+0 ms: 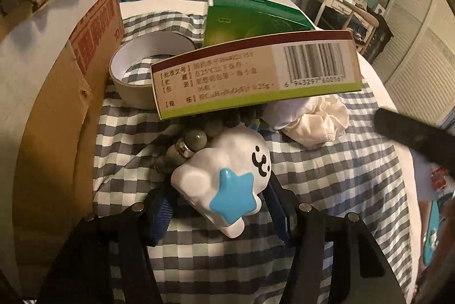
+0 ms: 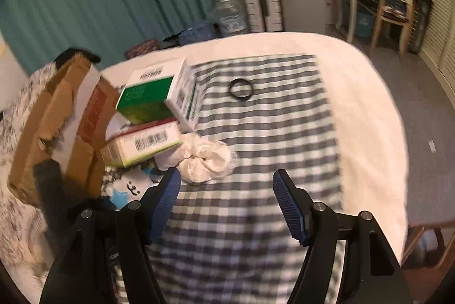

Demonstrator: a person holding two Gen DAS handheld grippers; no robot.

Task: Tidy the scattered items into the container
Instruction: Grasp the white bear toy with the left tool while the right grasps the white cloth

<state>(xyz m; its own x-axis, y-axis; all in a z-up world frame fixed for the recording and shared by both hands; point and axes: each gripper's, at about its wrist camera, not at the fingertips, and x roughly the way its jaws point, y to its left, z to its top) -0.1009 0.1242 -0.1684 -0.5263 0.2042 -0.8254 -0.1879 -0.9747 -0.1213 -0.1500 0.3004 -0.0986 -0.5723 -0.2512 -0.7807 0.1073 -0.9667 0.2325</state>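
A white toy figure (image 1: 227, 162) with a blue star and a small drawn face lies on the checked cloth (image 1: 341, 176), and my left gripper (image 1: 217, 207) is shut on it, a blue pad on each side. A string of grey-green beads (image 1: 196, 139) lies just beyond the toy, partly under a beige medicine box (image 1: 256, 71). In the right wrist view my right gripper (image 2: 227, 190) hangs open over the checked cloth (image 2: 256, 133), with nothing between its fingers. A crumpled white cloth (image 2: 204, 159) lies just ahead of its left finger. The toy (image 2: 130, 187) shows to the left there.
An open cardboard box (image 1: 57, 105) stands at the left. A tape roll (image 1: 136, 68) and a green box (image 1: 250, 17) crowd beside it. A black ring (image 2: 241, 89) lies alone farther out on the cloth. The bed's white edge (image 2: 369, 105) curves at the right.
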